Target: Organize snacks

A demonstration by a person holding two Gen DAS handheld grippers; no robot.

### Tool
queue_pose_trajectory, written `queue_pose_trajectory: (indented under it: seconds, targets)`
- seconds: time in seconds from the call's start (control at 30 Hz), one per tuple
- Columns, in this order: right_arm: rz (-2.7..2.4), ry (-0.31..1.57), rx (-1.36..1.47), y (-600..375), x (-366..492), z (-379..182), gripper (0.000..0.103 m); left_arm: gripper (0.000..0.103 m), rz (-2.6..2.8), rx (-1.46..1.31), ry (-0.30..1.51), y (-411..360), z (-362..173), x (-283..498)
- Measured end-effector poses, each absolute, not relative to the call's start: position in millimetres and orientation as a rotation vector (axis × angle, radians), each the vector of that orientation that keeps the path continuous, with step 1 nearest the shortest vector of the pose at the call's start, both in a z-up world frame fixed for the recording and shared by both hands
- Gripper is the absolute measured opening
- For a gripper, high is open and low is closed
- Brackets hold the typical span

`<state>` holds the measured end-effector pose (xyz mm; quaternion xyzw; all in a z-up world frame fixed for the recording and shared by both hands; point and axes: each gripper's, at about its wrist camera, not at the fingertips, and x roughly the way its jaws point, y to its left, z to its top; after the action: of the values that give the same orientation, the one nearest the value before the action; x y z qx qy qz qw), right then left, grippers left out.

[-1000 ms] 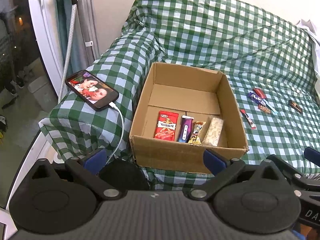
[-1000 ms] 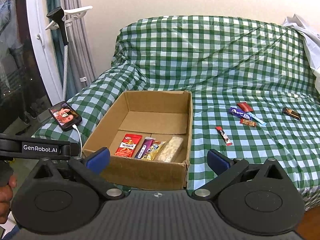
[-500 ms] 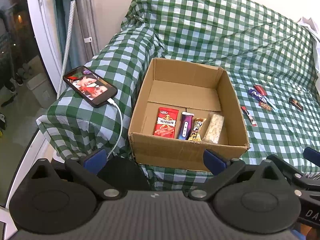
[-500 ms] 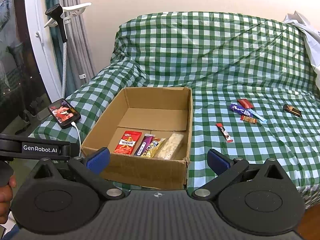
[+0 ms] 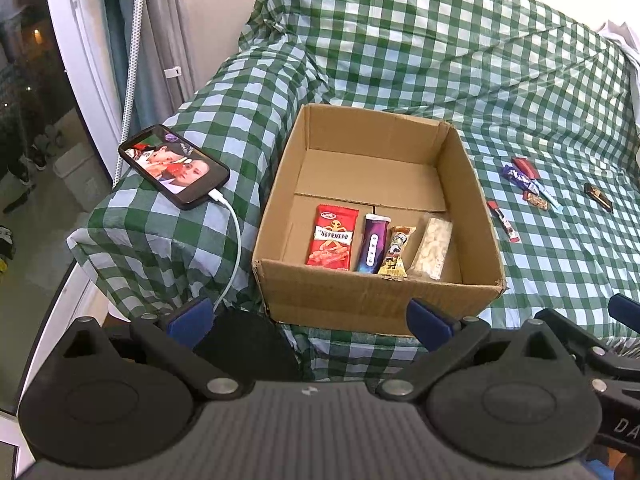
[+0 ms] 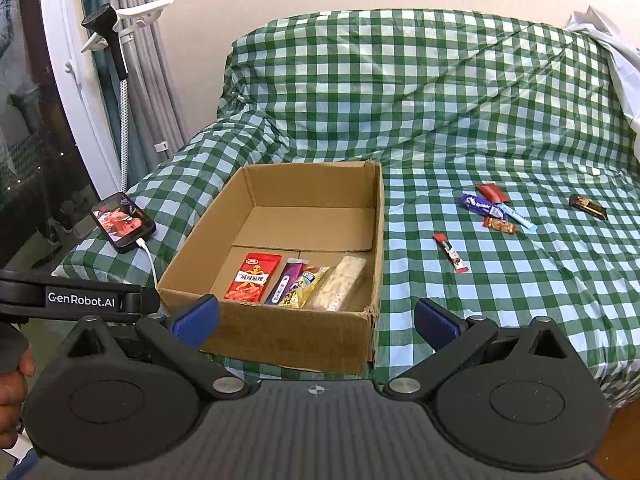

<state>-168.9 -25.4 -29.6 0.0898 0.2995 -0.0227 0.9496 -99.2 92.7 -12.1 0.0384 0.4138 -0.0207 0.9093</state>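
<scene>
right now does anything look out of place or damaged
Yes. Six snacks lie outside the cardboard box on the checked cover: a cluster, a red stick and a dark bar. The box's near right corner is frayed.

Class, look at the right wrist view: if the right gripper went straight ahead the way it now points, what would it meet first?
Most likely the near wall of the cardboard box, which sits directly ahead of the open, empty right gripper. Depth is hard to judge through the fisheye, so a slightly higher line could clear the wall and reach the snacks inside.
</scene>
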Motion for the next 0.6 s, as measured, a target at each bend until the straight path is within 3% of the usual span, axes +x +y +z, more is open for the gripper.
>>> queue_pose_trajectory:
  seconds: [0.6]
  targets:
    - [-0.060,0.643,0.288,-63.9,-153.7,-53.4,0.102,0.103,-0.065,0.164,0.892,46.7,-18.5,-70.4]
